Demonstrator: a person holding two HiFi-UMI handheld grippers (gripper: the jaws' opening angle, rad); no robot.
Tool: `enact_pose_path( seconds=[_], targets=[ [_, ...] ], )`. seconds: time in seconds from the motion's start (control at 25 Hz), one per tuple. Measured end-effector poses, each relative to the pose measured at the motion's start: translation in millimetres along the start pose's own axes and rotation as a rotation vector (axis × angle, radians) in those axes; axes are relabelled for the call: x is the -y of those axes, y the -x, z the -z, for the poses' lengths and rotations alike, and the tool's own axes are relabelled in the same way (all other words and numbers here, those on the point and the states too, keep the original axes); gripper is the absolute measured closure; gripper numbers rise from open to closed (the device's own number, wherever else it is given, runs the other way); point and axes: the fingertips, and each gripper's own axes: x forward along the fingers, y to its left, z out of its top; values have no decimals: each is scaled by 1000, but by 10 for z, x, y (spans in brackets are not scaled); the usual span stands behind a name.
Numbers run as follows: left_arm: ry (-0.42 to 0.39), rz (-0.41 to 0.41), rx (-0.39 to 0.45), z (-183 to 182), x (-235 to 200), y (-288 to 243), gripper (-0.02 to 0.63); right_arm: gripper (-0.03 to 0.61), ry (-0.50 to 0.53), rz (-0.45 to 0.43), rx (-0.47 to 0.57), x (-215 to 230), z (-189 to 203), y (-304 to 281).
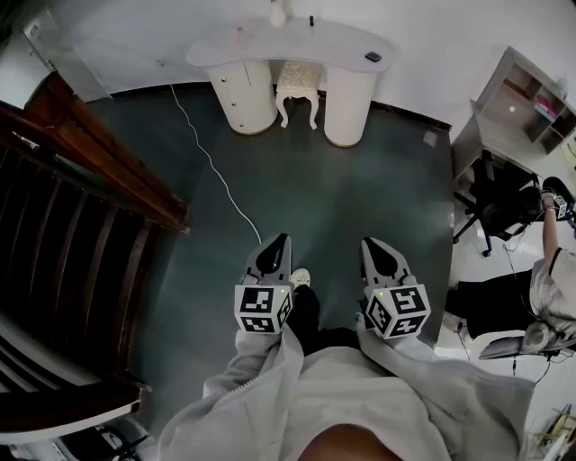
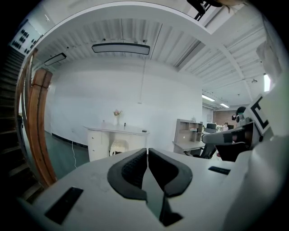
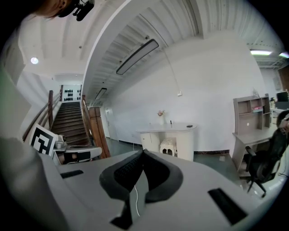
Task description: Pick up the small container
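Observation:
A white vanity table (image 1: 270, 43) stands against the far wall, well ahead of both grippers. On it are a small dark object (image 1: 373, 57) at the right end, a pale vase (image 1: 277, 13) and a thin dark upright item (image 1: 311, 20). I cannot tell which of them is the small container. My left gripper (image 1: 279, 239) and right gripper (image 1: 369, 241) hang side by side over the dark green floor, both shut and empty. The left gripper view shows the left gripper's (image 2: 147, 150) pads touching and the table (image 2: 117, 131) far off. In the right gripper view the right gripper's (image 3: 142, 152) jaws also meet.
A white stool (image 1: 298, 83) sits under the table. A wooden staircase (image 1: 81, 216) fills the left side. A white cable (image 1: 211, 167) runs across the floor. At the right are a shelf desk (image 1: 522, 108), a black office chair (image 1: 495, 203) and a seated person (image 1: 551, 288).

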Motion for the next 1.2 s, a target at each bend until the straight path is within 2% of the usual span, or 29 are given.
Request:
enact_pose_path(
  seconds=[0.72,1.2],
  targets=[
    [-1,-19,0,-455,-1239,-1055,591,529,10,20,-3,135,-580,-1618],
    [-4,-14,-32,-492,-1647,-1582,591,529,-12,18,-41,333,-684,-2330]
  ],
)
